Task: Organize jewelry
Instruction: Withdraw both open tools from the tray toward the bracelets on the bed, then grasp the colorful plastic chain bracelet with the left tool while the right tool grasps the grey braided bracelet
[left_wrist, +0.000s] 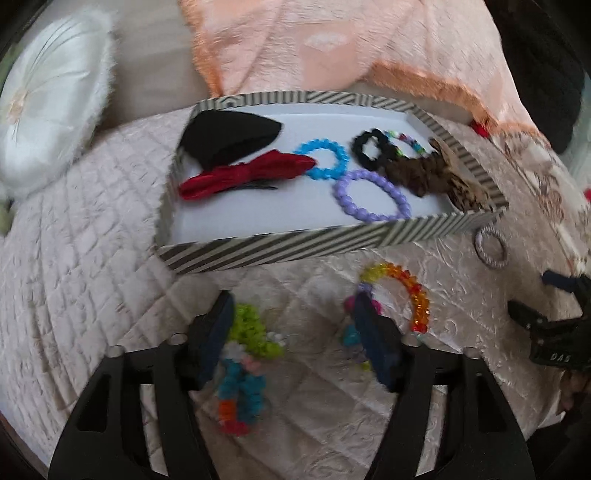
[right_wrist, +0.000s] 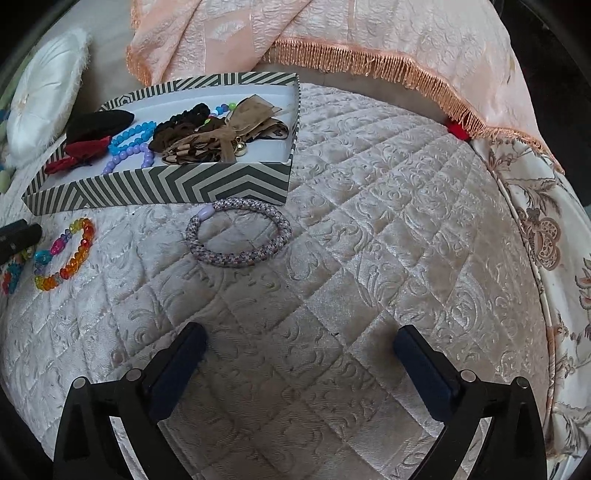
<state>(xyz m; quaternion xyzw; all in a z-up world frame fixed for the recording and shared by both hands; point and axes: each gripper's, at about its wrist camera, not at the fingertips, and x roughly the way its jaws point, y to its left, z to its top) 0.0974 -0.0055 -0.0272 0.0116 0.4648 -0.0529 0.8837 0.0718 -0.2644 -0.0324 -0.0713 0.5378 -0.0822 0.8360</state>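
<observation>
A striped box (left_wrist: 258, 251) (right_wrist: 155, 184) lies on the quilted bed and holds a black bow, a red bow (left_wrist: 247, 173), blue (left_wrist: 321, 158) and purple (left_wrist: 369, 195) bead bracelets, black scrunchies and a brown bow (right_wrist: 236, 125). My left gripper (left_wrist: 295, 332) is open low over the quilt. A multicoloured bead bracelet (left_wrist: 410, 291) (right_wrist: 66, 254) lies by its right finger, and a fuzzy multicoloured scrunchie (left_wrist: 243, 369) by its left finger. My right gripper (right_wrist: 301, 350) is open and empty, short of a braided lilac hair tie (right_wrist: 240, 230) (left_wrist: 491, 247) in front of the box.
A peach fringed blanket (right_wrist: 369, 48) drapes behind the box. A white round cushion (left_wrist: 44, 110) sits at the far left. A floral sheet (right_wrist: 546, 229) edges the bed on the right. A small red item (right_wrist: 458, 129) peeks from under the fringe.
</observation>
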